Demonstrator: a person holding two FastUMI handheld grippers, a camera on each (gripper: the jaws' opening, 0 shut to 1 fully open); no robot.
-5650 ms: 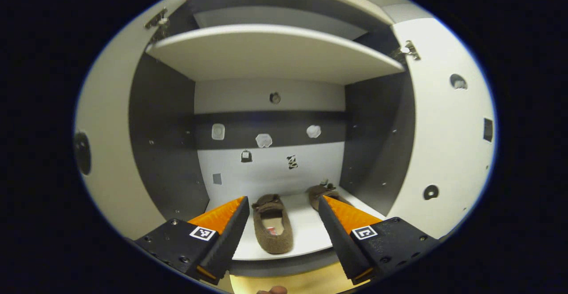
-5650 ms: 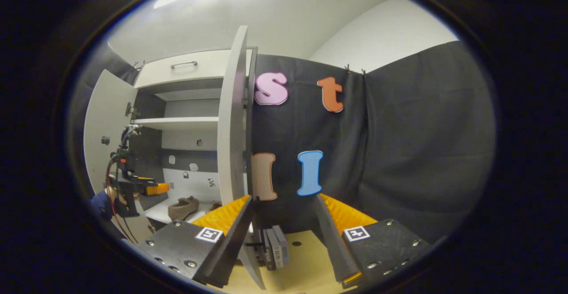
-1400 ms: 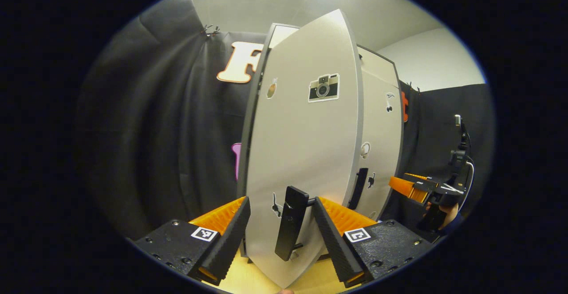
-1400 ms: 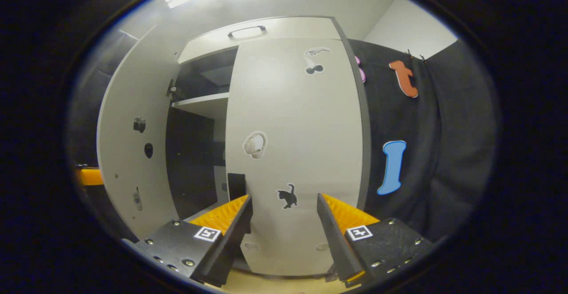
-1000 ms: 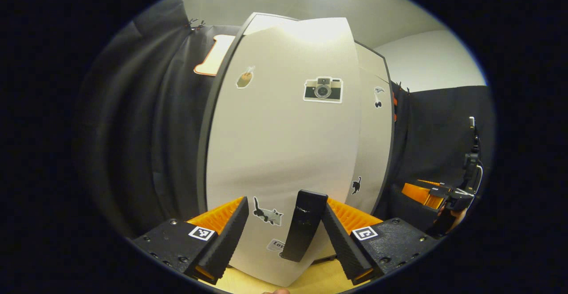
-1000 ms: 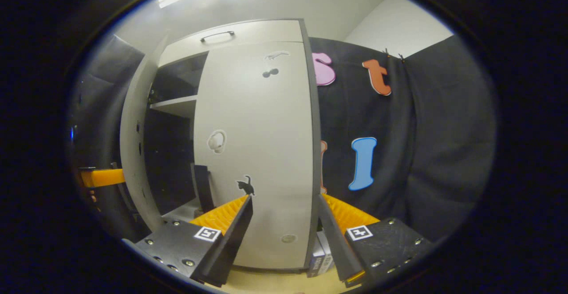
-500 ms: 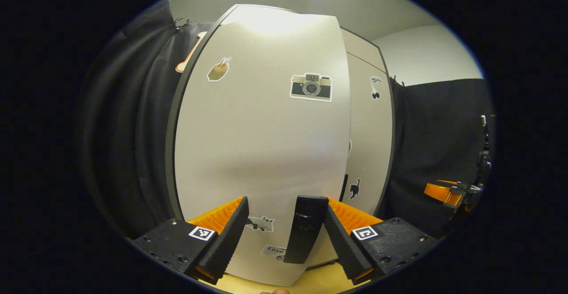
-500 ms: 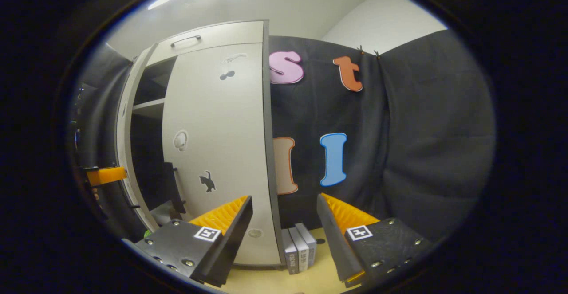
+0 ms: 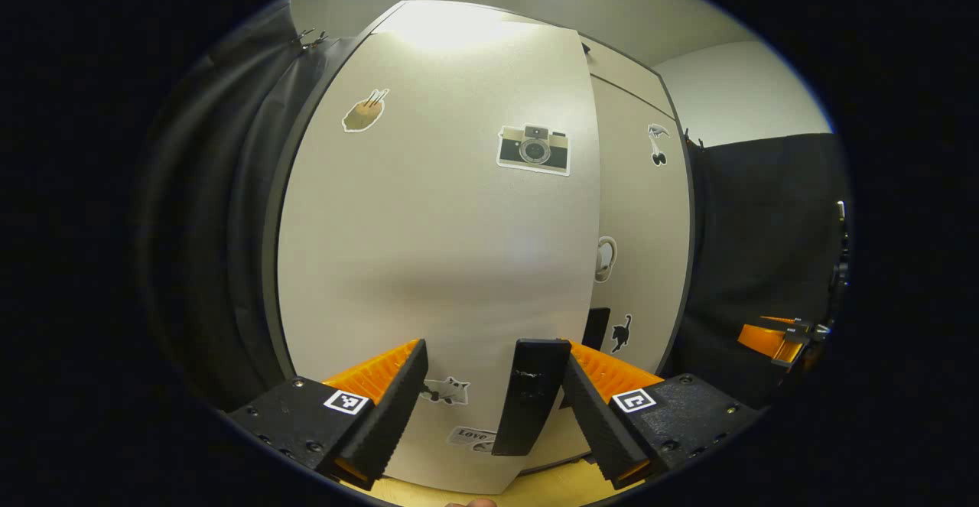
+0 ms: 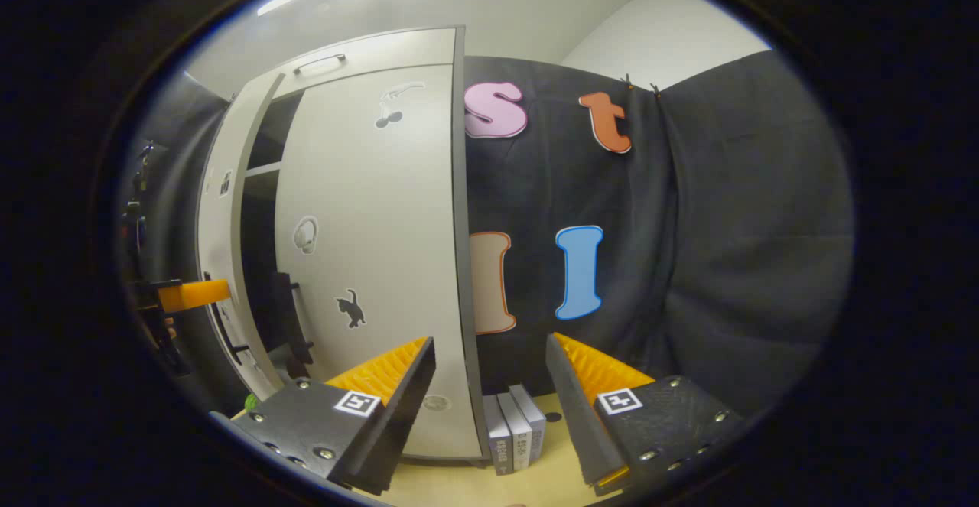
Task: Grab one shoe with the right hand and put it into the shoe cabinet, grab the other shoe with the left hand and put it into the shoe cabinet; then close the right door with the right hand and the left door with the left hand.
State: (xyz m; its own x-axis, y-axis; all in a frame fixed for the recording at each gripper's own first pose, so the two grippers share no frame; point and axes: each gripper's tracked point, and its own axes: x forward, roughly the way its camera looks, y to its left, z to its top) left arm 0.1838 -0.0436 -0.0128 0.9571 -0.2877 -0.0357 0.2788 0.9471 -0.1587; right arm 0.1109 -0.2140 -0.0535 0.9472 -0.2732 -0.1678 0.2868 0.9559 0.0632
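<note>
The pale shoe cabinet's left door [image 9: 436,247] with a camera sticker stands almost shut. Its black handle [image 9: 531,396] sits between the fingers of my open left gripper [image 9: 493,373], close against the right-hand finger. The right door [image 9: 642,262] lies shut beside it. In the right gripper view the right door [image 10: 375,262] is shut and the left door [image 10: 226,216] stands ajar, with a narrow dark gap between them. My left gripper [image 10: 191,293] shows at that door's outer side. My right gripper [image 10: 489,362] is open, holds nothing and is off the cabinet. Both shoes are hidden behind the doors.
A few books [image 10: 514,429] stand on the yellow floor [image 10: 474,484] against the cabinet's right side. Black cloth wall [image 10: 726,247] hangs right of the cabinet and also to its left [image 9: 222,209]. My right gripper [image 9: 772,339] appears far right in the left gripper view.
The left door has swung further toward shut with the left gripper at its handle. The right gripper has barely moved since half a second ago; earlier it drew back from the shut right door.
</note>
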